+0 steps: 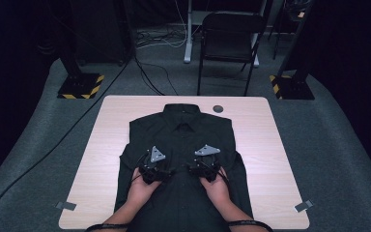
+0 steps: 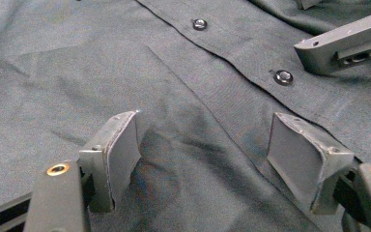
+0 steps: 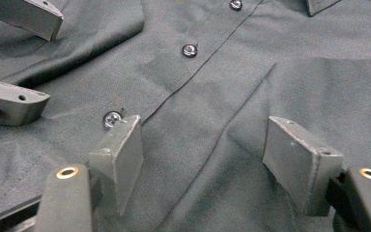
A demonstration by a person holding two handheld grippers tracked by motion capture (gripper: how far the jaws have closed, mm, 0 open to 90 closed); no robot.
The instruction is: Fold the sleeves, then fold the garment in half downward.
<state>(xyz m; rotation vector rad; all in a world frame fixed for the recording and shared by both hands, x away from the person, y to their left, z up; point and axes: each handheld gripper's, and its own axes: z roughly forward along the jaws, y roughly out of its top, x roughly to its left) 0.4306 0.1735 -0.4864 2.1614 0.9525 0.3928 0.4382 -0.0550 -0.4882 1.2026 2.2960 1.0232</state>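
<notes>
On worktop: pale wood worktop (image 1: 101,145), grey carpet around, dark room.
Beyond far edge: black folding chair (image 1: 229,41), floor cables.
Item: dark shirt (image 1: 183,135), buttoned, flat at centre, collar far.
Left gripper (image 2: 205,159): fingers parted, empty, over shirt front.
Right gripper (image 3: 203,159): same, just beside placket.

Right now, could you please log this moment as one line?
shirt: flat on table | left gripper: open, over shirt | right gripper: open, over shirt
</notes>
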